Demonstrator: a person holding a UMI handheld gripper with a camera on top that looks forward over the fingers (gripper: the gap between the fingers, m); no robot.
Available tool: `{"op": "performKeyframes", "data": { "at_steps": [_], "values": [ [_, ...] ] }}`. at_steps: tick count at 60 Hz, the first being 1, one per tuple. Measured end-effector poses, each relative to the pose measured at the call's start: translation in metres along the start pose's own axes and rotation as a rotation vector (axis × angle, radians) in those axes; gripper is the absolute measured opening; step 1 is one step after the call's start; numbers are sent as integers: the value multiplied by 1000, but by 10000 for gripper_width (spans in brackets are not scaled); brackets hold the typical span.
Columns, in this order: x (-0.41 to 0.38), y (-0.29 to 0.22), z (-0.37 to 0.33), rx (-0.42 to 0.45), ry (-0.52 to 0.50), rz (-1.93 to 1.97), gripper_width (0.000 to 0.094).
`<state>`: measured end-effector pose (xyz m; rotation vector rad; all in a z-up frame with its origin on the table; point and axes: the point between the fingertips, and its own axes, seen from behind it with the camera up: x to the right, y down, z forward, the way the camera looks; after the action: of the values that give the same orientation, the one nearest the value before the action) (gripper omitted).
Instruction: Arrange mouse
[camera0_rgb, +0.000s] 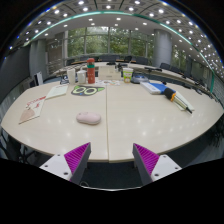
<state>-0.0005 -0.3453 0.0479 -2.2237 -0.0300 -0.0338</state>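
A pale pink mouse (89, 118) lies on the large cream table (125, 115), ahead of my fingers and a little left of the gap between them. My gripper (111, 163) is open and empty, held above the table's near edge. The magenta pads (76, 155) stand wide apart, with nothing between them. The mouse is well beyond the fingertips.
At the far side of the table stand a red bottle (91, 71), a green-framed mat (86, 90), papers (32, 108) at the left, and books and a dark object (171, 96) at the right. Chairs and windows lie beyond.
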Motion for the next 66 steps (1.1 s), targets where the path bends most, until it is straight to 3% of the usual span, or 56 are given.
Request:
{"op": "performKeyframes", "data": {
  "at_steps": [17,44,53,59,66],
  "values": [
    [-61,-34,122,-23,-6,-18,854],
    [-68,-88,202,-27,11,-55,833],
    [-76,-100,221,-24,-11,-56,726],
    [-85,-103,229,-28,-39,-47,495],
    [-85,-105,231,-26,-17,-53,441]
  ]
}}
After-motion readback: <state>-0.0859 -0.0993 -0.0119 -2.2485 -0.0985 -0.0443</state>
